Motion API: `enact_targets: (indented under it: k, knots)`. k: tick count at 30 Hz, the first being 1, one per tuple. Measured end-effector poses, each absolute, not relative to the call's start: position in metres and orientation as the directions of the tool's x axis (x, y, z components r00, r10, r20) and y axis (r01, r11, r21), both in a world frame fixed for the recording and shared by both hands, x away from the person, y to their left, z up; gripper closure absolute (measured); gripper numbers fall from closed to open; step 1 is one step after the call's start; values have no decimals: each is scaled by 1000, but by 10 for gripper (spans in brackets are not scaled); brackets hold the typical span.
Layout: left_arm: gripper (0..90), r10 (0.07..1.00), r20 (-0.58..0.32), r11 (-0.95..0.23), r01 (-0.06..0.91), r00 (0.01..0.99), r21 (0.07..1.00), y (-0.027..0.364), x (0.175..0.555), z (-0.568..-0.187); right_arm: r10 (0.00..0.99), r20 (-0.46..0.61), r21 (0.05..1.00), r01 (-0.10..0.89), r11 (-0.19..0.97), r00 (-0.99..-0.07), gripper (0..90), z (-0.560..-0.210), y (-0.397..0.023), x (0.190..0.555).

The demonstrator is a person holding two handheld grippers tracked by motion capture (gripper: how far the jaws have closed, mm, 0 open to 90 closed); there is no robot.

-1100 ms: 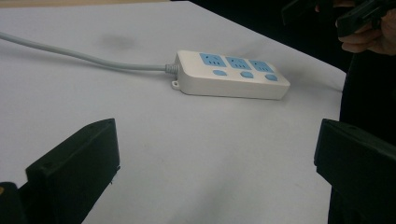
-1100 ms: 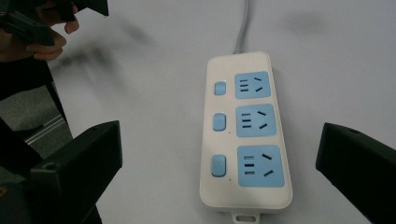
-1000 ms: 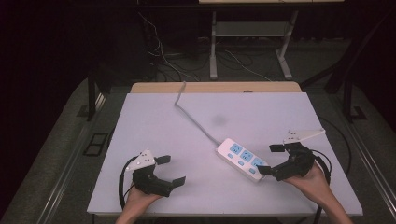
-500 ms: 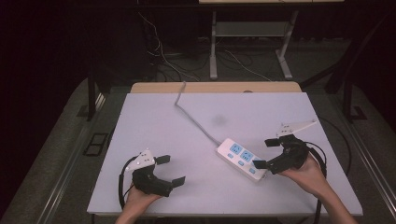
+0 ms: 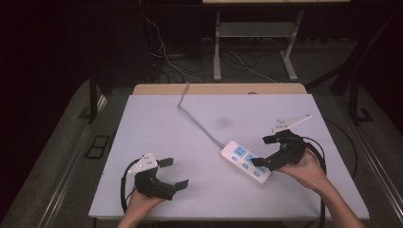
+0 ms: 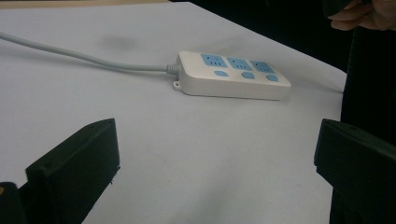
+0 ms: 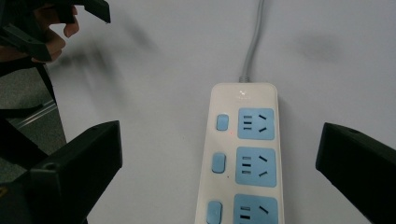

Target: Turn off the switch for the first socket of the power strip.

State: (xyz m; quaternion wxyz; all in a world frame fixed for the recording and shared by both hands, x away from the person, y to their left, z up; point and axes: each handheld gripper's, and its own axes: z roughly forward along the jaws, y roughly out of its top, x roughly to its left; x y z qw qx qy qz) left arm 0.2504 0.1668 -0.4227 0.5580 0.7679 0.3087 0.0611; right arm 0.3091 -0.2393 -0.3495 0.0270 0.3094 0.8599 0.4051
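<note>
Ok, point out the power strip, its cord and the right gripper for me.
power strip (image 7: 243, 154): right gripper view, its white top face.
cord (image 5: 199, 122): high view, mid-run across the table.
right gripper (image 5: 265, 151): high view, midway between its open jaws.

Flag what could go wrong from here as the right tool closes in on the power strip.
1. The right tool is open over the near end of the power strip; gripping only that end could make the strip swivel rather than lift.
2. Its grey cable trails across the table and over the far edge, so it may drag or tug back.
3. A jaw could press one of the blue switches.
</note>
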Motion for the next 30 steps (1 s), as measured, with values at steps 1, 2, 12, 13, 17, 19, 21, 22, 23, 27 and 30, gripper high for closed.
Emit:
enact_targets:
  k: [1, 2, 12, 13, 17, 19, 21, 22, 23, 27, 30]
  knots:
    - [0, 542, -251, -188, 406, 802, 894, 167, 250, -423, 552, 203, 713, 509, 483, -809, 2, -349, -238, 310]
    - [0, 541, -250, -188, 406, 803, 894, 167, 250, -423, 551, 204, 712, 509, 484, -809, 2, -349, -236, 311]
    - [0, 542, -251, -187, 406, 802, 895, 167, 251, -423, 538, 201, 699, 505, 507, -818, 2, -353, -220, 320]
    - [0, 541, -251, -187, 406, 803, 895, 167, 251, -423, 537, 199, 697, 504, 510, -819, 2, -353, -218, 321]
    - [0, 541, -252, -187, 406, 803, 894, 167, 251, -423, 530, 197, 694, 499, 519, -825, 2, -353, -211, 322]
    - [0, 541, -251, -187, 406, 803, 895, 167, 251, -423, 527, 196, 690, 498, 525, -827, 2, -353, -206, 323]
    - [0, 541, -251, -187, 405, 803, 895, 167, 251, -423, 520, 197, 689, 495, 530, -831, 3, -354, -202, 323]
    - [0, 541, -251, -187, 405, 803, 895, 167, 250, -423, 518, 198, 688, 495, 531, -832, 2, -354, -200, 324]
    - [0, 541, -251, -186, 406, 803, 895, 167, 250, -423, 517, 200, 685, 496, 533, -832, 2, -355, -198, 324]
    - [0, 540, -250, -189, 405, 804, 895, 167, 251, -423, 508, 205, 680, 495, 541, -837, 2, -358, -189, 326]
    - [0, 540, -249, -189, 404, 804, 895, 167, 251, -423, 506, 206, 672, 497, 549, -838, 2, -361, -184, 328]
